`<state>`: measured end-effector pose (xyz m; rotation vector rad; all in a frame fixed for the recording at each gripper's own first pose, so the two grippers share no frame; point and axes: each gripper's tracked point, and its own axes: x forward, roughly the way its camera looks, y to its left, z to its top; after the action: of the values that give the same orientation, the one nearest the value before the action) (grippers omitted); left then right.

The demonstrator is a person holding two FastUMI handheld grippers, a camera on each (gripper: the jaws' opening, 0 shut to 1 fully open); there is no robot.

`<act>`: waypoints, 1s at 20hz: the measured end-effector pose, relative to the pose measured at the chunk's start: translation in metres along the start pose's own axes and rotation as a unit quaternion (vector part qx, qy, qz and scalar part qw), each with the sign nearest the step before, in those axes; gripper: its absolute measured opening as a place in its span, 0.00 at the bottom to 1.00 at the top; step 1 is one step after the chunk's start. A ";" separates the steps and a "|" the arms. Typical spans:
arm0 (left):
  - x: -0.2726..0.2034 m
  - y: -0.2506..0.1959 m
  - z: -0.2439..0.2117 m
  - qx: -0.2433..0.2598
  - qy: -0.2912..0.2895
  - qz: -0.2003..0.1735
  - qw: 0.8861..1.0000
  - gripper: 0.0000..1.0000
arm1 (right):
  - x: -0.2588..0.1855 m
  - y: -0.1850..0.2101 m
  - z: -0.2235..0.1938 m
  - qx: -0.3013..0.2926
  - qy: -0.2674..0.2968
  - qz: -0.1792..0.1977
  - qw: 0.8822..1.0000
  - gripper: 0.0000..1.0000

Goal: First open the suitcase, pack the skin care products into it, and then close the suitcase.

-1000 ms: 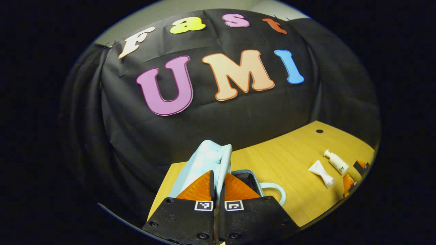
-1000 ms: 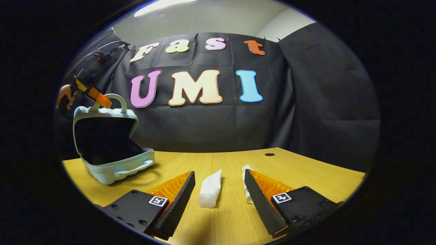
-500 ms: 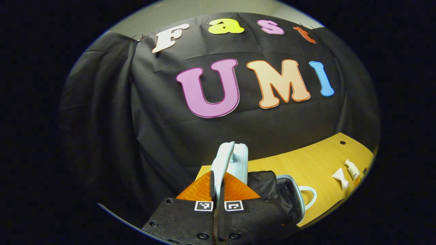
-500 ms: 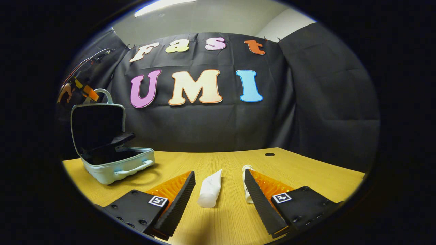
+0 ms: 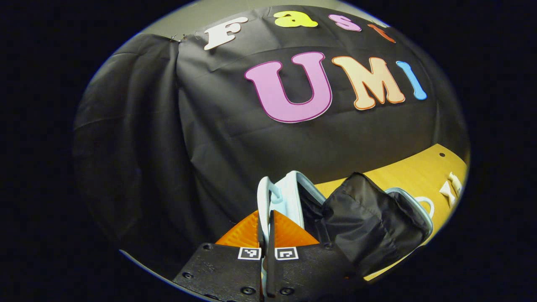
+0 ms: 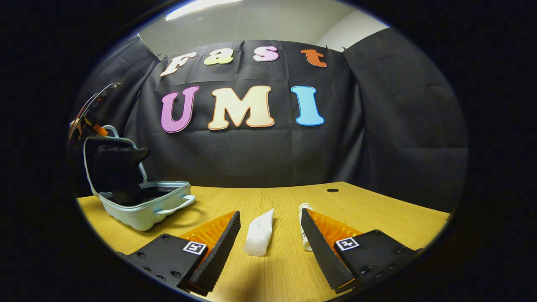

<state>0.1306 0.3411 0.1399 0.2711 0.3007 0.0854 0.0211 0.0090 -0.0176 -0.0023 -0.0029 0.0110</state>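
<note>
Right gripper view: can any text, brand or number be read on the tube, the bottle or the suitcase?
White tube: faint grey print, too blurred to read.
Small bottle: partly hidden; nothing legible.
Light blue suitcase: no text visible.

Suitcase (image 6: pixel 144 209): pale blue shell, with a handle (image 5: pixel 264 201) of the same pale blue; black fabric lining (image 5: pixel 369 218) is seen inside. Table (image 6: pixel 377 214): yellow-tan wood grain, one small dark round hole noted. Tube (image 6: pixel 259 233): white. Bottle (image 6: pixel 304 226): white. Left gripper (image 5: pixel 267 228) and right gripper (image 6: pixel 270 237): orange ribbed fingers, black ridged pads, black bodies, each marked with small black-and-white square tags.
</note>
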 end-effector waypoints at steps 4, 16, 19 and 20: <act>0.012 0.014 -0.040 -0.026 0.015 -0.014 0.999 0.00 | 0.000 -0.001 0.000 0.000 0.000 0.000 1.000 0.95; 0.055 0.013 -0.181 -0.119 0.099 -0.069 0.986 0.00 | -0.001 0.001 0.001 0.000 0.000 0.004 1.000 0.95; 0.064 0.004 -0.201 -0.147 0.113 -0.086 0.979 0.00 | -0.001 0.001 0.000 0.000 0.000 0.005 1.000 0.95; 0.067 0.000 -0.206 -0.151 0.118 -0.090 0.977 0.00 | -0.001 0.001 0.001 0.000 0.000 0.005 1.000 0.95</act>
<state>0.1322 0.4008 -0.0688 -0.0700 0.5404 -0.0160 0.0199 0.0102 -0.0170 -0.0013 -0.0027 0.0218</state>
